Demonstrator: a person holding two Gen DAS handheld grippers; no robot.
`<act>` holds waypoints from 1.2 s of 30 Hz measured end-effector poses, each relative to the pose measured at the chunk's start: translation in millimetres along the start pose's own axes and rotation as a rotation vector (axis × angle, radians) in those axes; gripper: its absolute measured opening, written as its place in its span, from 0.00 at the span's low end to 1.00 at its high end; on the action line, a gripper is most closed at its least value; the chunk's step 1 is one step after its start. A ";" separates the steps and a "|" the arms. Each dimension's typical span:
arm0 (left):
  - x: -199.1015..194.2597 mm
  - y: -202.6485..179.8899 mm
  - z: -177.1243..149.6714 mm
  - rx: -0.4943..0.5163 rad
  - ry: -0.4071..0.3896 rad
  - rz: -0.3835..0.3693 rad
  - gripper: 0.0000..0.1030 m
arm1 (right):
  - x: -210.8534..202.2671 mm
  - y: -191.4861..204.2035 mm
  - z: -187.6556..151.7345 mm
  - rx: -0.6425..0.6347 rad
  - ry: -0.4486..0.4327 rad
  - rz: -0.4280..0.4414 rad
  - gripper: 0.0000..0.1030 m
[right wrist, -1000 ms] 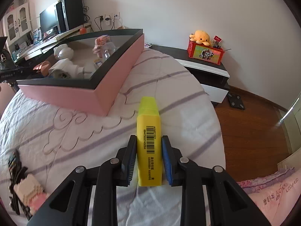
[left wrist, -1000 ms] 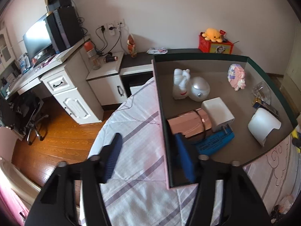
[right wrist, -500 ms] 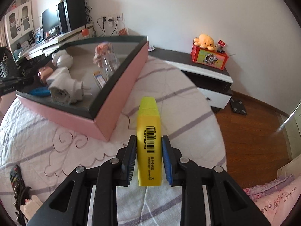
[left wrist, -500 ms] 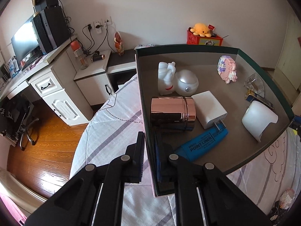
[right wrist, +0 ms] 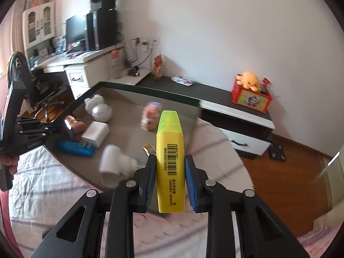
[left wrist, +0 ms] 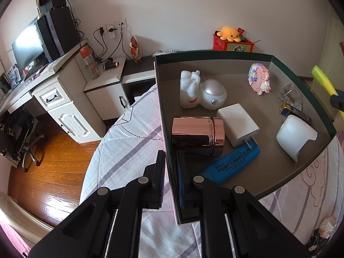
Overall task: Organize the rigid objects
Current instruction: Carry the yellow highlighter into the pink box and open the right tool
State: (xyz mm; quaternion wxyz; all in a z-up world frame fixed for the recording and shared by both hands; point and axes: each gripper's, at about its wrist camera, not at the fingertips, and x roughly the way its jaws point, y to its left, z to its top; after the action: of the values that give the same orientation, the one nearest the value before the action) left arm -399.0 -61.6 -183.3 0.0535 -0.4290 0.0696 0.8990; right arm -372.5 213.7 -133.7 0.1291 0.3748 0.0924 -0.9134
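My left gripper (left wrist: 171,161) is shut on the left wall of the pink box (left wrist: 166,142), one finger outside and one inside. The box holds a blue highlighter (left wrist: 231,164), a rose metal can (left wrist: 197,134), a white charger (left wrist: 237,122), white figurines (left wrist: 190,89) and a white holder (left wrist: 295,135). My right gripper (right wrist: 169,161) is shut on a yellow highlighter (right wrist: 171,157), held above the box's near right edge (right wrist: 196,116). The highlighter also shows at the right edge of the left wrist view (left wrist: 323,81).
The box rests on a bed with a striped sheet (left wrist: 129,142). A white desk with a monitor (left wrist: 28,49) and drawers stands at the left. A low dark cabinet (right wrist: 215,94) carries a red box with a plush toy (right wrist: 250,92). Small toys (left wrist: 322,230) lie on the bed.
My left gripper closed on the box wall and stays clamped. My right gripper carried the yellow highlighter up and over toward the box; the box now lies below it.
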 end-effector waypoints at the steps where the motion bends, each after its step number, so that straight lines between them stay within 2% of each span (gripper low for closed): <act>1: 0.0 -0.1 0.0 0.001 0.000 0.000 0.09 | 6.8 4.9 3.2 -0.006 0.008 0.011 0.26; 7: -0.2 0.3 -1.0 0.000 -0.006 -0.005 0.09 | 38.3 18.7 1.0 -0.009 0.071 0.037 0.26; 16: -0.4 0.4 -0.9 0.001 -0.008 -0.008 0.09 | 51.3 22.0 -6.3 0.006 0.095 0.055 0.26; 25: -0.3 0.1 -0.8 -0.002 -0.008 -0.009 0.09 | 34.6 16.0 -7.7 0.028 0.063 0.052 0.27; 30: -0.7 0.4 -1.5 0.000 -0.008 -0.007 0.09 | 19.5 8.8 -11.3 0.040 0.042 0.043 0.33; 36: -0.9 -1.9 -1.6 0.002 -0.003 -0.008 0.09 | -2.3 -2.7 -21.7 0.062 0.023 0.024 0.34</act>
State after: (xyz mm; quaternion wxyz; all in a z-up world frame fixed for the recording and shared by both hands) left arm -396.9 -60.0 -183.8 0.0574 -0.4277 0.0686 0.8995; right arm -357.5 222.5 -147.2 0.1274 0.3900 0.0608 -0.9099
